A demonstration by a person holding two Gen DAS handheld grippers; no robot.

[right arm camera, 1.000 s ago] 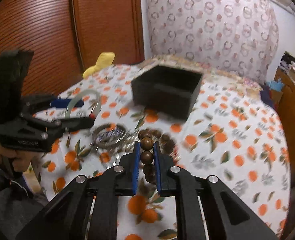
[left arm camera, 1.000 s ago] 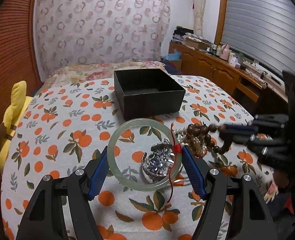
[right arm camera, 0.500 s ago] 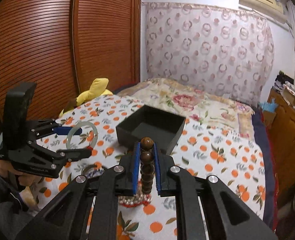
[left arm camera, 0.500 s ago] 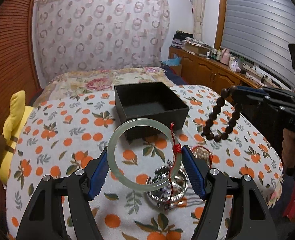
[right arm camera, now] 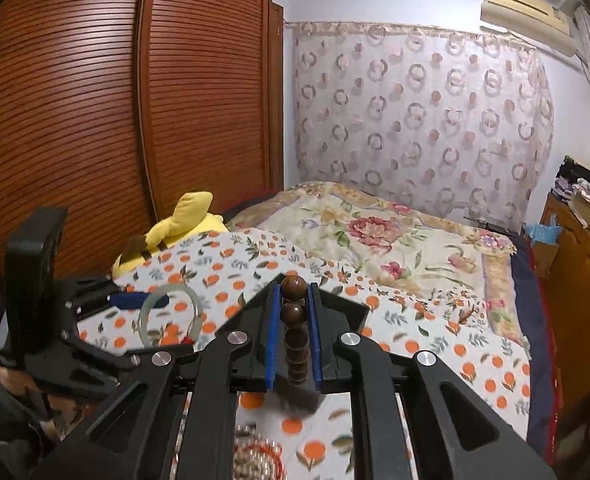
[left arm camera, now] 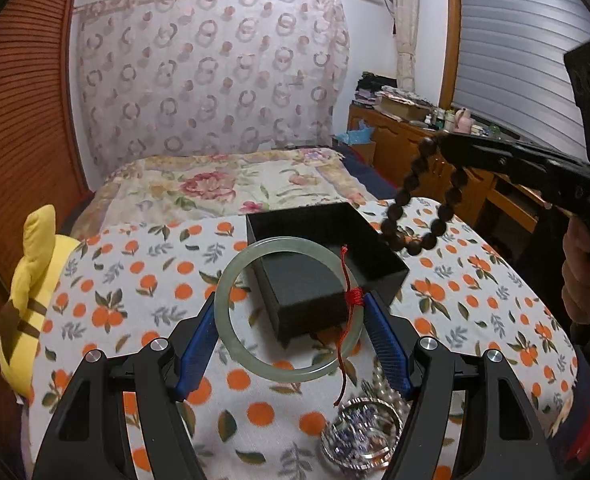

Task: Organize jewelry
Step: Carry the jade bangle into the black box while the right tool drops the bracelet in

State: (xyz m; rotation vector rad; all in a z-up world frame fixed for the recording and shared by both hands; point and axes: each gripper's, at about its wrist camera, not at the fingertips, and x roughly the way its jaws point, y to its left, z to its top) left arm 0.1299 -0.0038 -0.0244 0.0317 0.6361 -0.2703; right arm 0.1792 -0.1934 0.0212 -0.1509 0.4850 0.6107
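Left tongs [left arm camera: 291,332] clenched on one jade bangle [left arm camera: 287,310], held in air near side of one black box [left arm camera: 327,256]; red cord [left arm camera: 345,320] dangles.
Right tongs [right arm camera: 293,328] clenched on one wooden bead bracelet [left arm camera: 419,208], loop hanging over box far-right corner.
On tabletop [left arm camera: 135,280], near right: one silver bangle [left arm camera: 361,436], one pearl strand [left arm camera: 387,388].
Risk, judged: bangle gripped only at rim, may slip and crack; swinging beads may catch box wall; cord may snag.

The black box [left arm camera: 327,256] stands open-topped ahead of my left claw [left arm camera: 291,336]; the air above it is free. My right claw [left arm camera: 447,148] reaches in beside it with hanging wooden beads [left arm camera: 411,216]. Silver bangles [left arm camera: 361,436] crowd the cloth below.
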